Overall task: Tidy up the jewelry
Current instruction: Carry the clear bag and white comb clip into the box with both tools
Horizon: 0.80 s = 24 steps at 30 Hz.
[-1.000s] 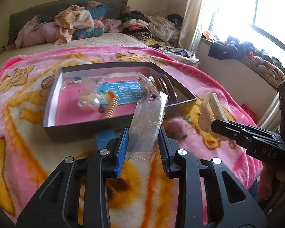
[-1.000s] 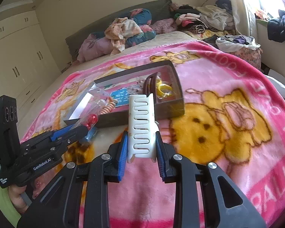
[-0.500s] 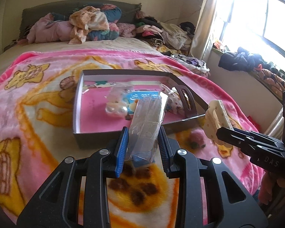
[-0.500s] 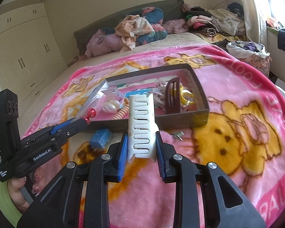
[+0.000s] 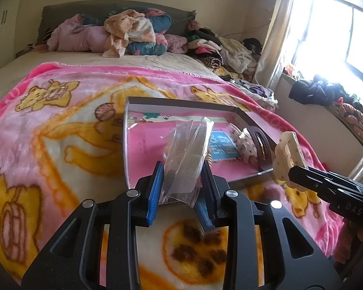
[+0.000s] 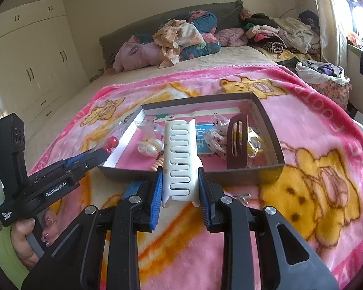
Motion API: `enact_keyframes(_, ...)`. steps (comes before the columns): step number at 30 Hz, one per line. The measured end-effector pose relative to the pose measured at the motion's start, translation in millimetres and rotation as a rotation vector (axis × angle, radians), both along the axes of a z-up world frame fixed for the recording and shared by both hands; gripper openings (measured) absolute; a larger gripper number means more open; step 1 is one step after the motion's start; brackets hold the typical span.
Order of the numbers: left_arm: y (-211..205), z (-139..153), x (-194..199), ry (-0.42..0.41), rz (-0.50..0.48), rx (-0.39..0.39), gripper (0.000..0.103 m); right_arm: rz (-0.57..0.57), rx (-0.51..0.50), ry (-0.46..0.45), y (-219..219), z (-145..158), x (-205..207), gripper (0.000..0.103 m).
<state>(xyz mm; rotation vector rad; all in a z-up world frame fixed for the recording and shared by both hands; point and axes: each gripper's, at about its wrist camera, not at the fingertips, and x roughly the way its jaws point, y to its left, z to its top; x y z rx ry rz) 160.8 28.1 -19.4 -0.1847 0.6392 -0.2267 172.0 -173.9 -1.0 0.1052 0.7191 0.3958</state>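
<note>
My left gripper is shut on a clear plastic bag and holds it just in front of the grey tray. My right gripper is shut on a white hair claw clip, near the tray's front wall. That clip also shows in the left wrist view. In the tray lie a brown hair clip, a bagged pearl piece, a patterned bag and a blue card. A red bead shows in the bag at the left gripper's tip.
The tray sits on a pink cartoon blanket on a bed. Piled clothes lie at the headboard and along the window side. A small metal piece lies on the blanket before the tray. Wardrobes stand left.
Both grippers have drawn back and lifted a little from the tray, each keeping its hold. The tray now sits further ahead and to the right in the left wrist view.
</note>
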Motion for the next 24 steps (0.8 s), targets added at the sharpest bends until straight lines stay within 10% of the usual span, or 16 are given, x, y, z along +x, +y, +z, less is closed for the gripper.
enact_keyframes(24,6.5,-4.2,49.1,0.010,0.032,0.004,0.023,-0.017,-0.011,0.010,6.4,-2.5,47.9,0.026)
